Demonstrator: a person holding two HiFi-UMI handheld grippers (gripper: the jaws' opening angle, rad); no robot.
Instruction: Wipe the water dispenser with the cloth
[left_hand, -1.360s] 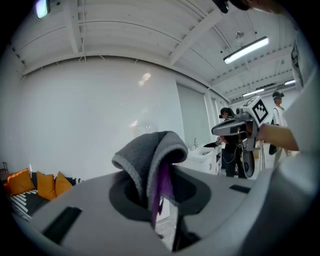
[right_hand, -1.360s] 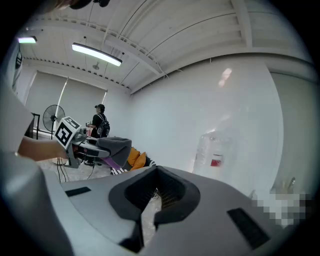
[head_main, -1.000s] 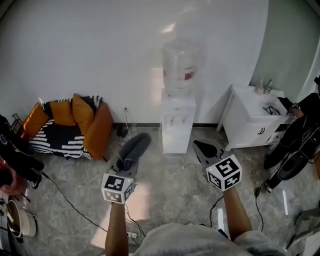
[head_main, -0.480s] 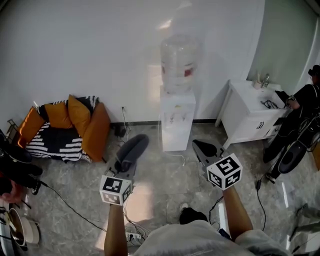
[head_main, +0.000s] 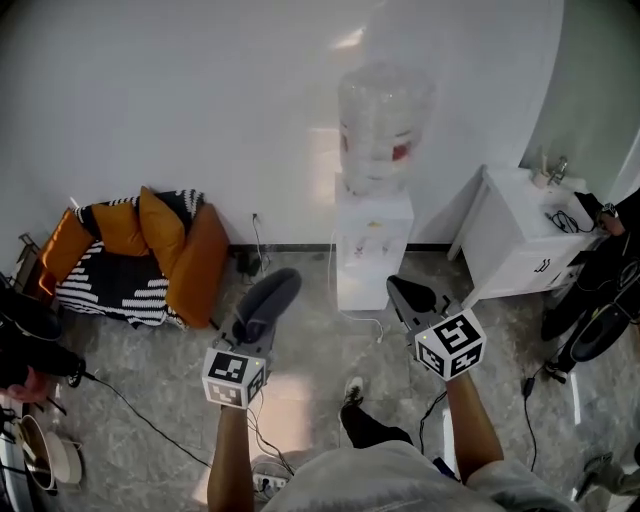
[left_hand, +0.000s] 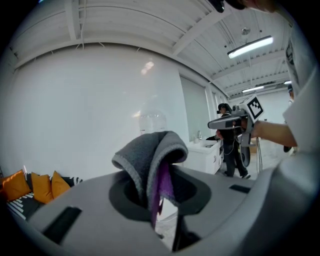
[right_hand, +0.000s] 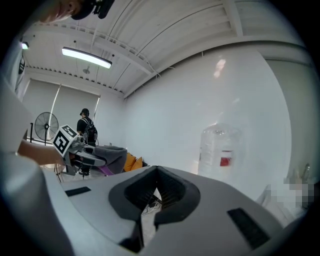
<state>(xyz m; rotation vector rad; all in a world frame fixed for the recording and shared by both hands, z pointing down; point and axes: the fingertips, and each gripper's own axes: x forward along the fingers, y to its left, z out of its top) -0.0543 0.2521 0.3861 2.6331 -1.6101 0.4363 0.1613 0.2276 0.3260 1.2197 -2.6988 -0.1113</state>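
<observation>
**Closing on the dispenser, cloth ready**

The water dispenser (head_main: 373, 250) stood against the wall, well ahead of us, and neither tool touched it. We judged it best to start high on its white body and wipe downward, with a broad fold of the cloth (head_main: 266, 300) leading. The left tongs (head_main: 262, 312) were clenched on that grey cloth. The right tongs (head_main: 408, 296) were closed on nothing. The bottle (head_main: 384, 120) looked hazy against the wall, the taps were too small to read, and the cloth's free length was hidden.
</observation>
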